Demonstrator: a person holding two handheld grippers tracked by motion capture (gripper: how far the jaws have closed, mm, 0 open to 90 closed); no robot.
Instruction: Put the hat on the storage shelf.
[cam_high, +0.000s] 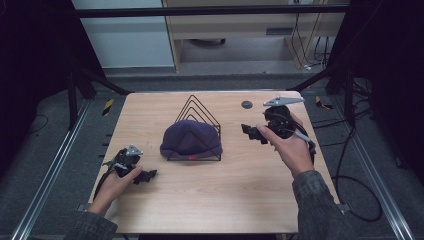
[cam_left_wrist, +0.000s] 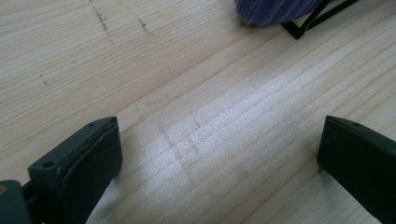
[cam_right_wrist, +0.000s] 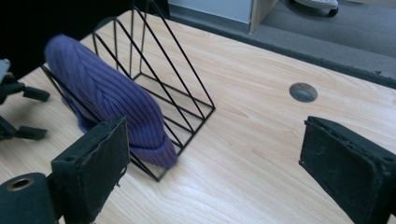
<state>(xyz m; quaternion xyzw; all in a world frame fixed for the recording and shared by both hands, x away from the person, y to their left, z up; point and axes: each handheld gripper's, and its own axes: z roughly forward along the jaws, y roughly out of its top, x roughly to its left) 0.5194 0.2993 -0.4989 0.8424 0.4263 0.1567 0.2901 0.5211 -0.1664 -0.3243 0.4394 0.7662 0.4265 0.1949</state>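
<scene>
A purple knit beanie is draped over the front of a black wire rack of triangular dividers at the middle of the wooden table. My left gripper rests low on the table left of the beanie, open, with bare wood between its jaws; the beanie's edge and a rack wire lie ahead of it. My right gripper is held to the right of the rack, open and holding nothing, facing the beanie and rack.
A round dark grommet sits in the tabletop near the back right, also the grommet in the right gripper view. Cables trail on the floor to the right. The left gripper appears beyond the beanie in the right gripper view.
</scene>
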